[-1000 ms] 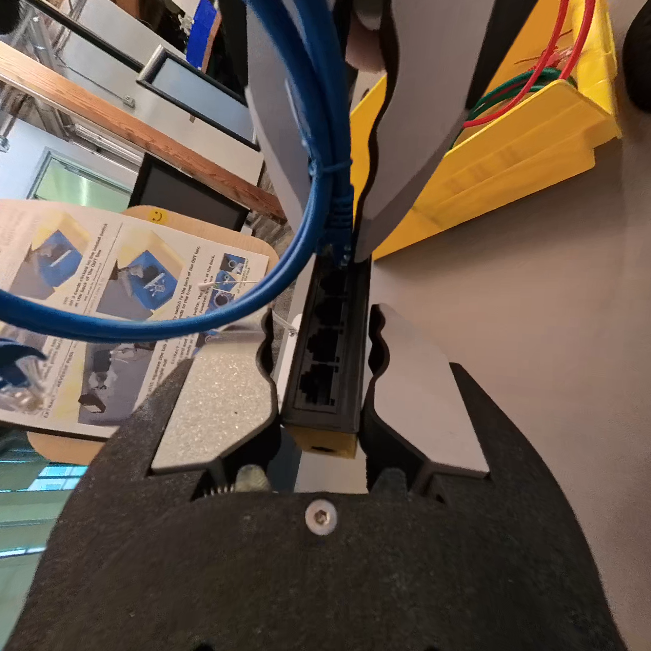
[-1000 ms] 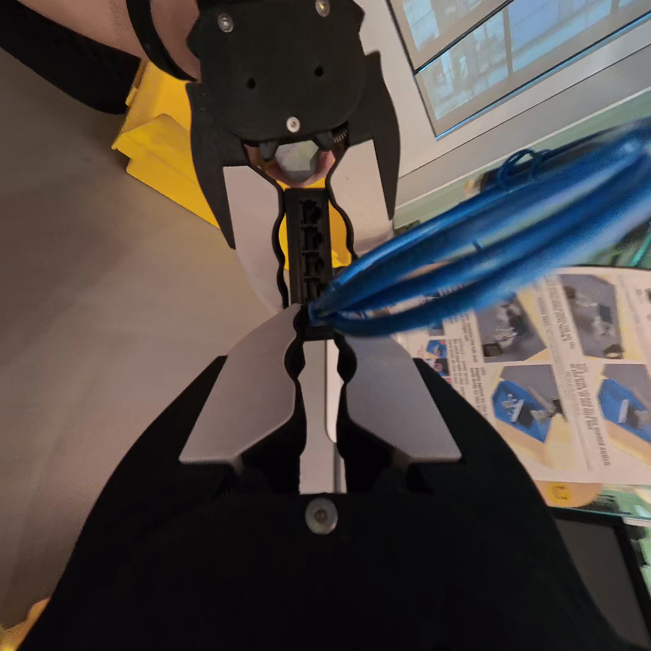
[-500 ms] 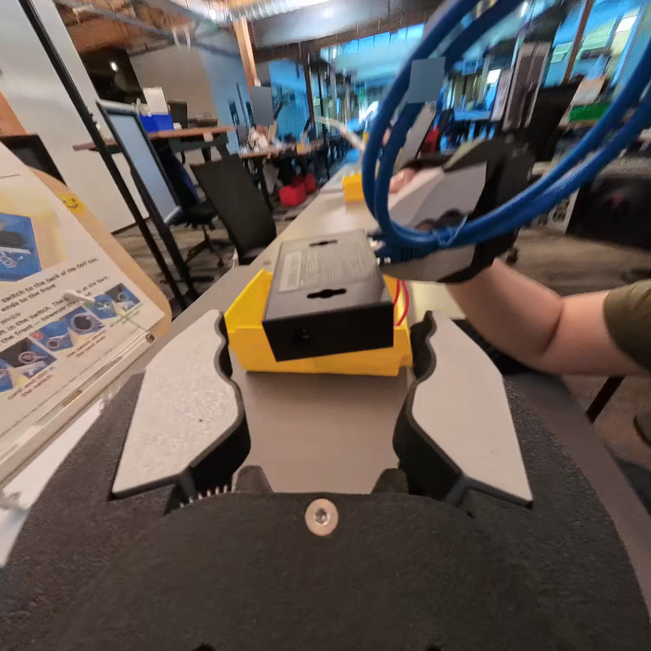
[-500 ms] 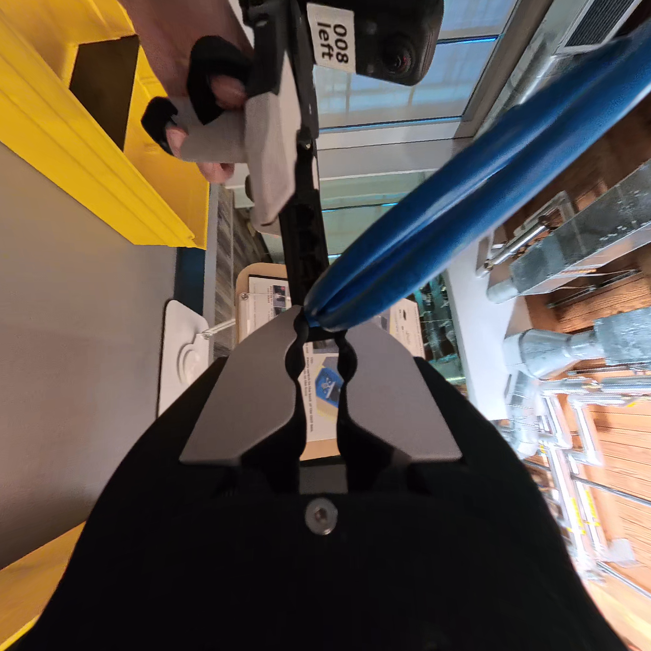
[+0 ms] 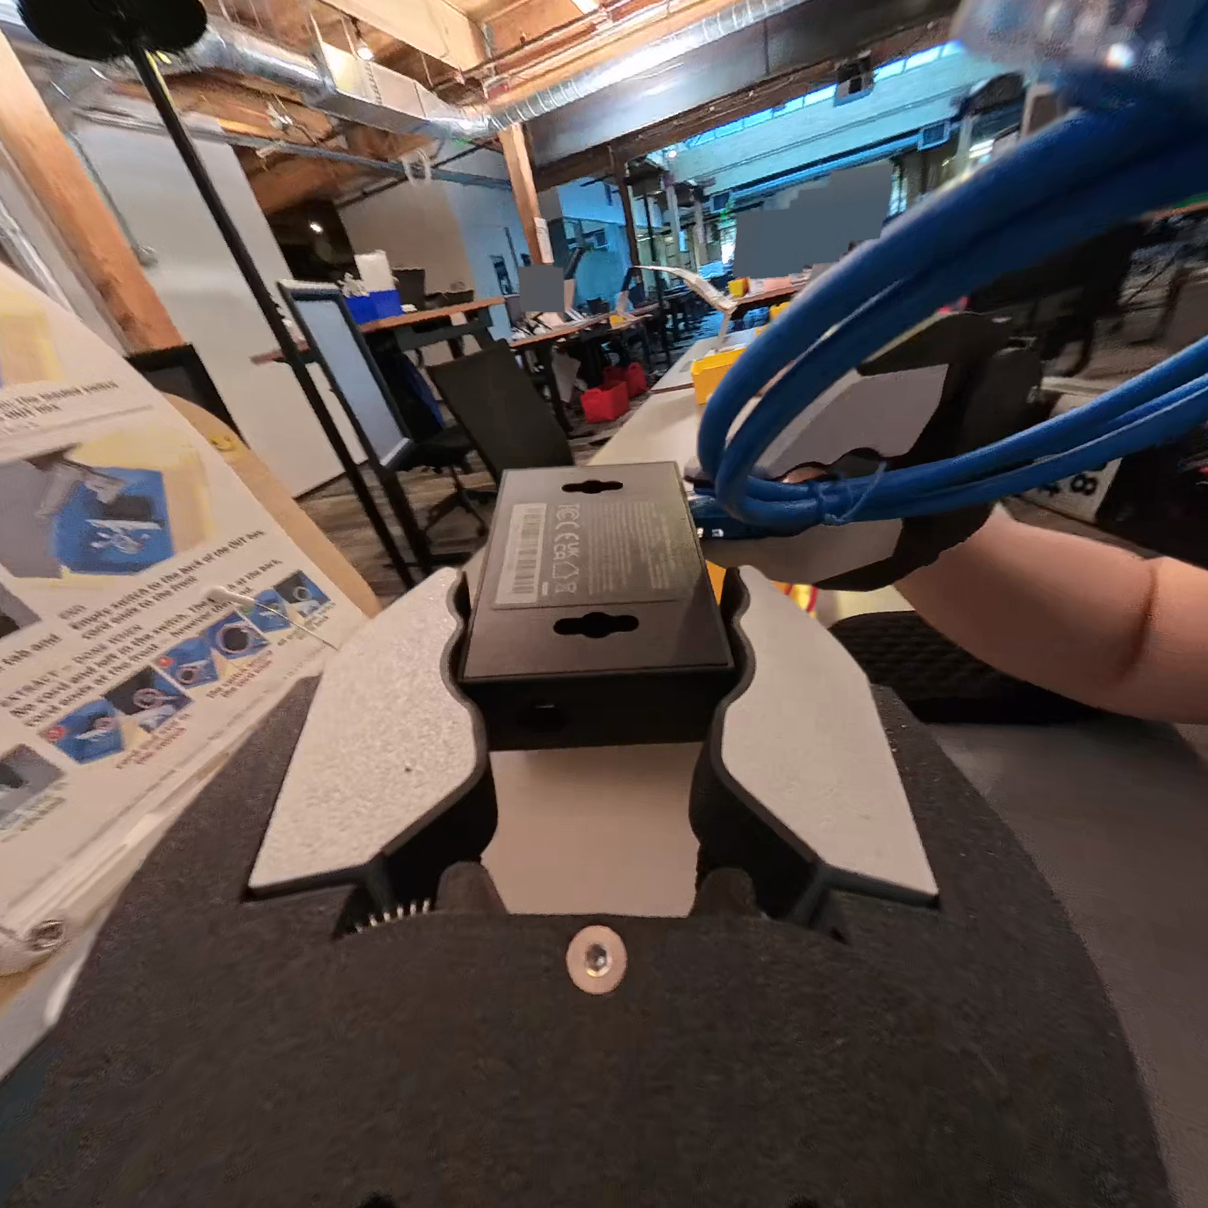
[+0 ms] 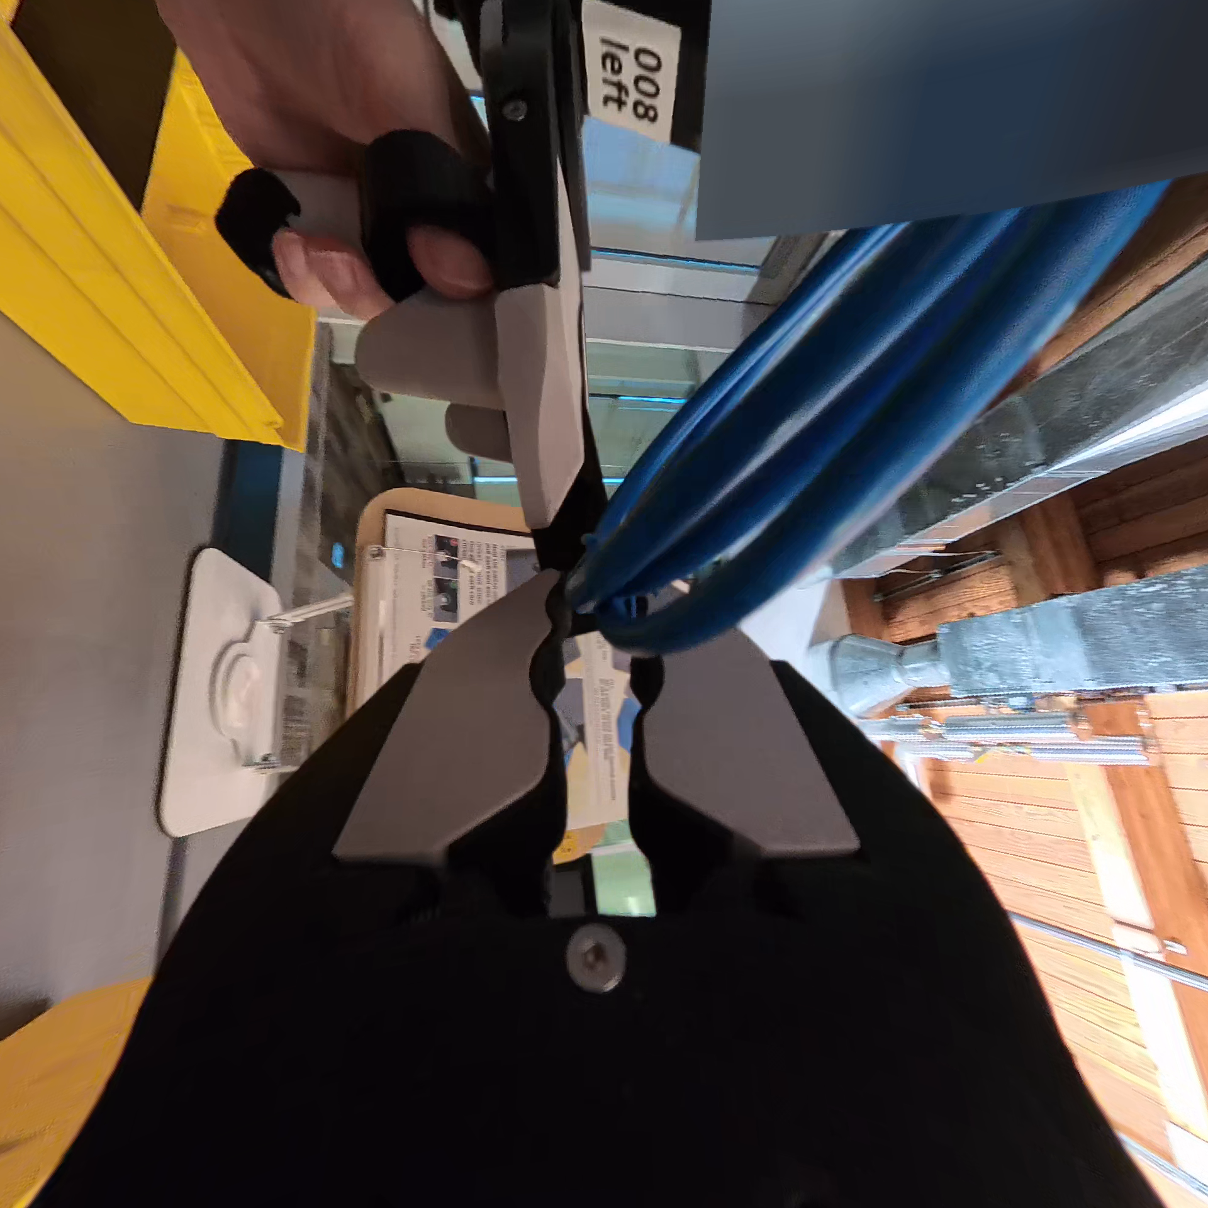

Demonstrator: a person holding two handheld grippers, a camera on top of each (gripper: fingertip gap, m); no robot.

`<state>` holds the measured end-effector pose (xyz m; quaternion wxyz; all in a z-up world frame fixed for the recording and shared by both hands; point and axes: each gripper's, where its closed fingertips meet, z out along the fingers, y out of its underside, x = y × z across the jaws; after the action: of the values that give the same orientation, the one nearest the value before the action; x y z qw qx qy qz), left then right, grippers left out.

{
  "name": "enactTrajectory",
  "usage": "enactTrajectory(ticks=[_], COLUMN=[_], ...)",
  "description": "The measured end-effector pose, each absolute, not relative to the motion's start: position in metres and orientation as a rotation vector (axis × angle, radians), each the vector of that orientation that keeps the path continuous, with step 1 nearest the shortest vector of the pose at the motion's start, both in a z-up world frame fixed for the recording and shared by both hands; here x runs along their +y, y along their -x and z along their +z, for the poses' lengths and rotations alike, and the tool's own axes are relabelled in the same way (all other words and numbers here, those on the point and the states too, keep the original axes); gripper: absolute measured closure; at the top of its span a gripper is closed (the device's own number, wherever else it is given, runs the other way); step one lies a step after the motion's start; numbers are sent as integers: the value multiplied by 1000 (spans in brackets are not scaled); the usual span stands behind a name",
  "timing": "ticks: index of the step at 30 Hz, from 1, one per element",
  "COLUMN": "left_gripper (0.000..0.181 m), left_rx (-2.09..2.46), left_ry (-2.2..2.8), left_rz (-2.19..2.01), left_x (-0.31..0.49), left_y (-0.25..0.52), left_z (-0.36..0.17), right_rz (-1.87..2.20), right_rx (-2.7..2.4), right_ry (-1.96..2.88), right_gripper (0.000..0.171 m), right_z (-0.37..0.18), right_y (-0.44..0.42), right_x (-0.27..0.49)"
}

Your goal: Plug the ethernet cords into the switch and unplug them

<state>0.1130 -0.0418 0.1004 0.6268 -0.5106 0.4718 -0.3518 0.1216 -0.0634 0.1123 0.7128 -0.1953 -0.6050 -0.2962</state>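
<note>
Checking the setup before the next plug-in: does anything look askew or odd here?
Yes. The black switch is flipped, its labelled underside with mounting slots facing up, clamped in the left hand-held gripper. The blue ethernet cord is still a tied coil, bunched at the right hand-held gripper.

Black tongs point(image 5: 596, 627) with grey wavy-edged fingers point(image 5: 392, 738), silver screw point(image 5: 595, 961).
</note>
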Motion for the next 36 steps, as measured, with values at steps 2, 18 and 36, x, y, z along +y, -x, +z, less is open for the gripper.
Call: enactTrajectory(ticks=[2,18,36], left_gripper=[108,108,108], left_rx=[1066,993,1032], left_ry=[1162,1099,1131], left_rz=[-735,-476,-410], left_x=[-41,-47,-41], left_y=[-111,-106,-110], left_z=[104,121,108], right_rz=[-709,-813,-677], right_rx=[-1310,-1264,-1455], right_ry=[402,417,677], right_gripper=[155,156,155], right_z=[115,123,98], right_y=[-122,-122,-124], right_x=[-63,-64,-52])
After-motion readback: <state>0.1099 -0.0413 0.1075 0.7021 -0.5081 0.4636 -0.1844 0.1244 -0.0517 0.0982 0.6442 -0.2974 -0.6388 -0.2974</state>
